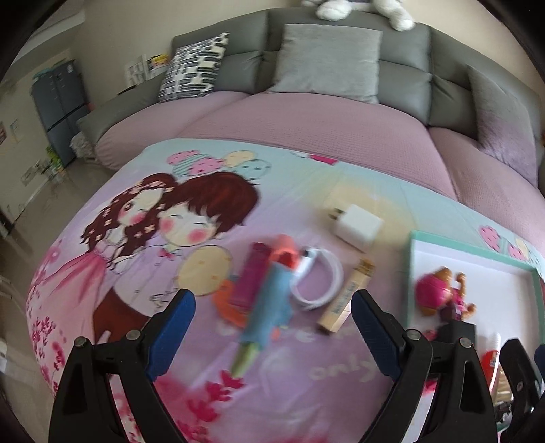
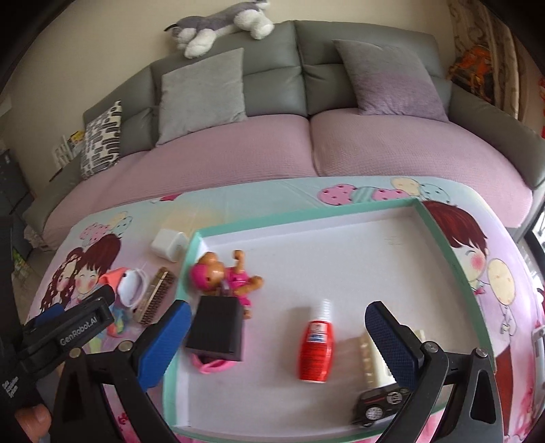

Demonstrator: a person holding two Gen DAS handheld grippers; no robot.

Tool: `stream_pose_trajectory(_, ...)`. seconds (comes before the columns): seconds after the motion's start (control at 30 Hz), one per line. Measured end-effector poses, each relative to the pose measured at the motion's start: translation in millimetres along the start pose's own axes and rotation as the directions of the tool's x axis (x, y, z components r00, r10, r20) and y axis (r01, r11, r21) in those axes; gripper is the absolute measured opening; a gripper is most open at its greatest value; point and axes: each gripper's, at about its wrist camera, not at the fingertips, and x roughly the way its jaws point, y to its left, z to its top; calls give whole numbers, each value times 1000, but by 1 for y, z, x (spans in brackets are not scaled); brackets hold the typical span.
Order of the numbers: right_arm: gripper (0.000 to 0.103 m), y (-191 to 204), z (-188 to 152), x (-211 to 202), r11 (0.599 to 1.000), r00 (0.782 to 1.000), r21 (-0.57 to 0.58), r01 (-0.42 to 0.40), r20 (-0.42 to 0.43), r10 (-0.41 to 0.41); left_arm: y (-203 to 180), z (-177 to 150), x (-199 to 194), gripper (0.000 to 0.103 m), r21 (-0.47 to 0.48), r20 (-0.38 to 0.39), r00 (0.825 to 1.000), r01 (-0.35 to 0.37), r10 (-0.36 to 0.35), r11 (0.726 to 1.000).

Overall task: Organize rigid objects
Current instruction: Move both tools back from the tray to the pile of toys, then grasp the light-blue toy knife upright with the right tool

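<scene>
— On top of the cartoon cloth (image 1: 211,211), what do you see?

— A white tray (image 2: 357,259) with a green rim. Inside the tray are a pink toy dog (image 2: 226,277), a black box (image 2: 218,329), a red bottle (image 2: 316,351) lying down, and a little black toy car (image 2: 381,405) at the tray's near edge.

— And outside the tray?

— Just left of the tray sit a white plug block (image 1: 357,223), a white cable (image 1: 320,279), a gold tube (image 1: 347,296), a dark pink box (image 1: 253,276) and a blurry blue toy (image 1: 269,306).

— What are the claws doing?

— The left gripper (image 1: 272,327) is spread wide over the blue toy, left of the tray, pinching nothing. The right gripper (image 2: 279,340) is spread wide over the tray, with the red bottle between its blue fingers (image 2: 388,344) but not touched.

— What is behind the tray?

— A grey sofa (image 2: 272,71) with a pink cover (image 2: 238,160), pillows (image 2: 202,95), and a plush husky (image 2: 221,24) lying on its top.
</scene>
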Motion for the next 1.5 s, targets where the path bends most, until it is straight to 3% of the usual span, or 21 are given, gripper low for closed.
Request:
stream_pose_trajectory(0.27, 103, 31, -5, 16, 998, 1000, -62, 0, -29, -2, 49, 5, 10, 94, -129, -30, 999, -34, 30, 991)
stream_pose_trajectory(0.53, 103, 44, -9, 21, 998, 1000, -66, -11, -17, 9, 86, 5, 17, 94, -211, -41, 999, 4, -13, 977)
stream_pose_trajectory(0.67, 103, 54, -10, 20, 997, 998, -54, -59, -3, 58, 104, 5, 22, 94, -252, -42, 999, 17, -28, 968)
stream_pose_trajectory(0.9, 103, 98, -18, 22, 987, 993, -114, -114, 20, 117, 119, 2, 34, 94, -261, -67, 994, 67, -88, 963)
stream_pose_trajectory(1.13, 103, 137, -28, 35, 972, 981, -137, -192, 10, 195, 129, 0, 47, 94, -220, -115, 991, 38, -64, 975)
stream_pose_trajectory(1.33, 98, 155, -32, 53, 969, 979, -139, -203, -12, 203, 135, -4, 62, 94, -248, -147, 986, 36, -74, 968)
stream_pose_trajectory(1.5, 82, 162, -35, 65, 966, 972, -112, -235, -45, 231, 145, -5, 69, 94, -259, -162, 986, 7, -50, 966)
